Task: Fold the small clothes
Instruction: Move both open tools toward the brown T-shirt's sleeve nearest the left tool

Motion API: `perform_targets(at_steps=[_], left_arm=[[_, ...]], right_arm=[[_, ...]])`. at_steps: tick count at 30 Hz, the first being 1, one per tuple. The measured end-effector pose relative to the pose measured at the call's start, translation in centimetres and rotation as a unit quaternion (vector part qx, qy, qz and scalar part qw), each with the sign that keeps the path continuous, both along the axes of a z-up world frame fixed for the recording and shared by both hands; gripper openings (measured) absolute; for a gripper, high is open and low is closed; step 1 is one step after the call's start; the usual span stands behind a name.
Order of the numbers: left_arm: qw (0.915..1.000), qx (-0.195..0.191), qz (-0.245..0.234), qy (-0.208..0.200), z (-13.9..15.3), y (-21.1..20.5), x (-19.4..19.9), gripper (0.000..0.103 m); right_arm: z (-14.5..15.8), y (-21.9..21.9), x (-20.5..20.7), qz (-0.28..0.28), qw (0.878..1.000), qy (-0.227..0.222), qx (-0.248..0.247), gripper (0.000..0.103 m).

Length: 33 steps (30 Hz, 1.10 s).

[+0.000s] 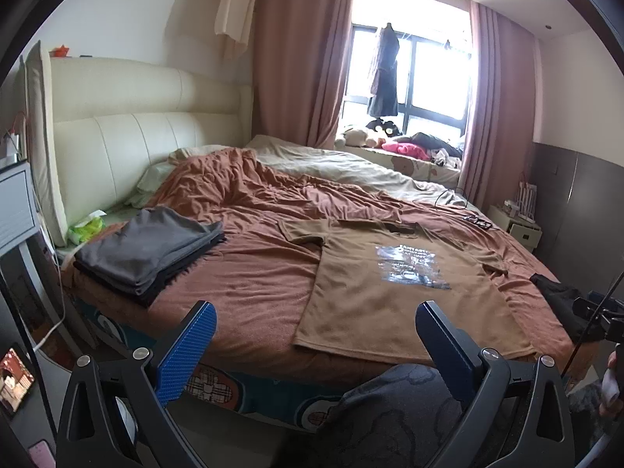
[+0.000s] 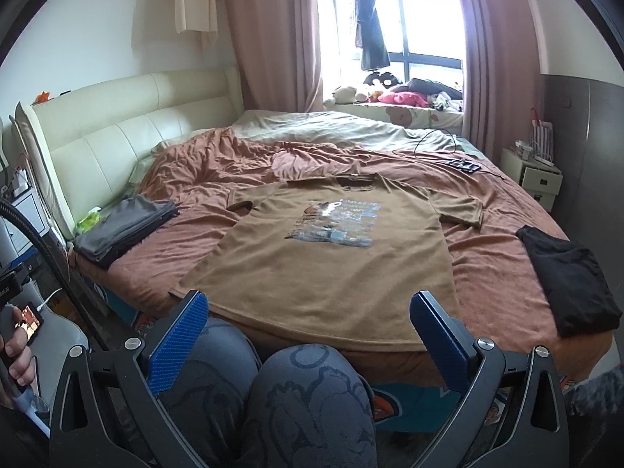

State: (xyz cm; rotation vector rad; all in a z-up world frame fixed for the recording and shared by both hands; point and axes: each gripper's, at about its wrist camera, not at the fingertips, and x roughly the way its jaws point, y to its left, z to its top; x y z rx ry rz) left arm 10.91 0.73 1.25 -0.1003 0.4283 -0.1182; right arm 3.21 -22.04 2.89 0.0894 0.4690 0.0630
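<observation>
A brown T-shirt (image 1: 394, 296) (image 2: 327, 257) with a blue and white print lies flat, front up, on the rust-coloured bedspread (image 1: 249, 273) (image 2: 202, 179), its hem at the near bed edge. My left gripper (image 1: 316, 316) is open, held off the bed before the shirt's left hem corner, with nothing between its blue fingers. My right gripper (image 2: 310, 306) is open too, hovering just short of the hem's middle above a person's knees (image 2: 296, 390). Neither gripper touches the shirt.
A stack of folded grey and black clothes (image 1: 148, 253) (image 2: 124, 230) sits on the bed's left side. A black folded garment (image 2: 569, 280) (image 1: 557, 304) lies at the right edge. A cream headboard (image 1: 128, 132), a phone (image 2: 31, 319) and a bedside cabinet (image 2: 534, 171) are nearby.
</observation>
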Motion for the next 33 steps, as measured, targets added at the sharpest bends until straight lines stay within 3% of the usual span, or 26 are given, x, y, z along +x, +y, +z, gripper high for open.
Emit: perform_targets(at_steps=[14,26,33], left_arm=[[0.9986,0.021,0.015,0.046,-0.9,0.0,7.9,0.103],[0.9947,0.031,0.032,0.092,-1.6,-0.9,14.3,0.103],[0.9943,0.037,0.026,0.097,-1.5,-1.9,17.3,0.103]], right_arm=[[0.2,-1.3,8.9,0.001,0.999,0.042,0.012,0.103],[-0.2,-1.4,15.4,-0.034,0.997,0.074,0.015,0.103],[0.1,-2.1,18.8,-0.026,0.997,0.073,0.015,0.103]])
